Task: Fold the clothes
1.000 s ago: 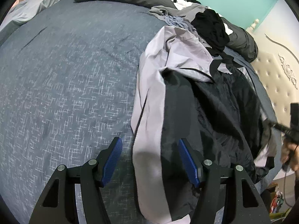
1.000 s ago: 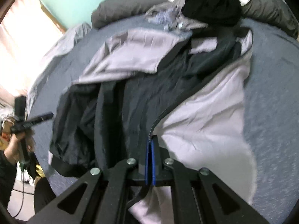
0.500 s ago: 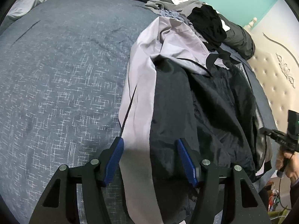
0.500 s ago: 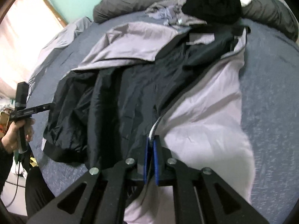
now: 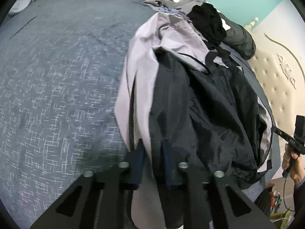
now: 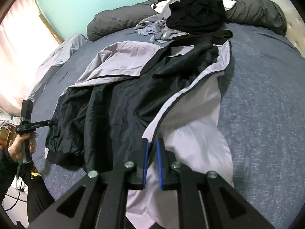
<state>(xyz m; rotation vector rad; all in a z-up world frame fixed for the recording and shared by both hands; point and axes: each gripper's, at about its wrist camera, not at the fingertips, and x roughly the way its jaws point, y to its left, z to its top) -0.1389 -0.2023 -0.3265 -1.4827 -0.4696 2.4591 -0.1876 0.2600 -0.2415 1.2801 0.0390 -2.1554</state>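
Observation:
A lilac and black zip jacket [image 5: 190,95] lies spread open on the blue-grey bed [image 5: 57,76], lining up. In the left wrist view my left gripper [image 5: 152,150] has closed on the jacket's front edge beside the zipper [image 5: 131,114], with fabric pinched between the blue pads [image 5: 140,164]. In the right wrist view the jacket [image 6: 124,95] lies ahead and my right gripper [image 6: 151,143] holds the other lilac front panel [image 6: 194,118] at the zipper, pads a narrow gap apart with cloth between them.
A pile of black and grey clothes [image 6: 190,15] lies by the dark pillows [image 6: 257,11] at the head of the bed. A padded headboard [image 5: 276,87] stands to the right. A grey blanket [image 6: 57,53] lies at the far edge.
My left gripper moved onto the jacket's zipper edge and closed on it from wide open. My right gripper's pads parted slightly while still on the other front edge.

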